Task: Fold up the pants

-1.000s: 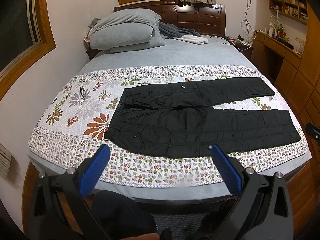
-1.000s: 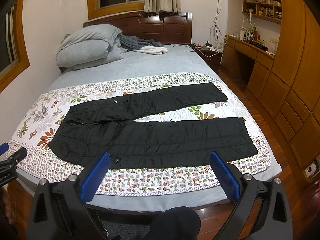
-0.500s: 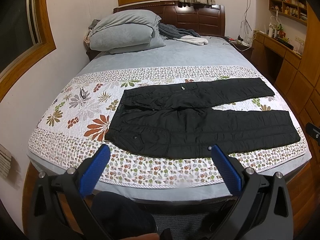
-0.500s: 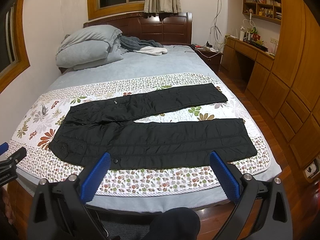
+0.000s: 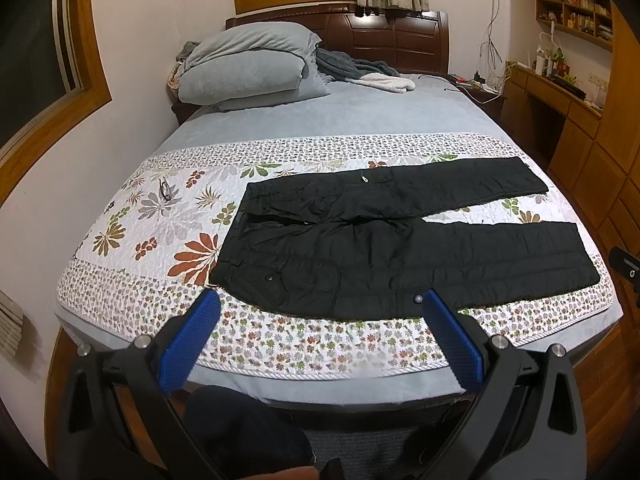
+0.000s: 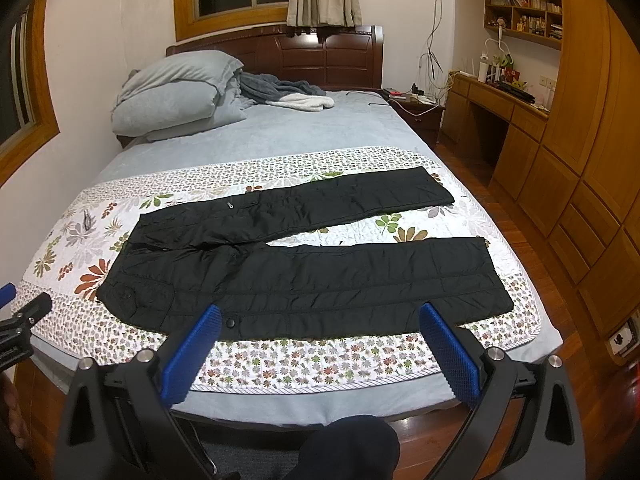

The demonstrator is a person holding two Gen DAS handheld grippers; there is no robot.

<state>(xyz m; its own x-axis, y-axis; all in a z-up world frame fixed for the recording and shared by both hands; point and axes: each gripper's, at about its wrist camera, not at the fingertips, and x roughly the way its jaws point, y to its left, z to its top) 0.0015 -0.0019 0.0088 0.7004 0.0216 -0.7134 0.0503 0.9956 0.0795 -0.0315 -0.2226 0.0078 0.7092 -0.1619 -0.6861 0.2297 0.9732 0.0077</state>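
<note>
Pants flat at 12 o'clock, long axis 9-to-3, waistband at 9. Your left gripper nearer waist, right gripper nearer cuffs; both gaping wide, empty.

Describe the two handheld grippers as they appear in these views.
The left gripper and the right gripper look alike: a black, angular frame with triangular cut-outs and silver bolts at the joints, carrying two long fingers faced with blue, finely textured pads. No cables or sleeves show.

shelf items too small to tell, left claw cut off at frame edge
</note>
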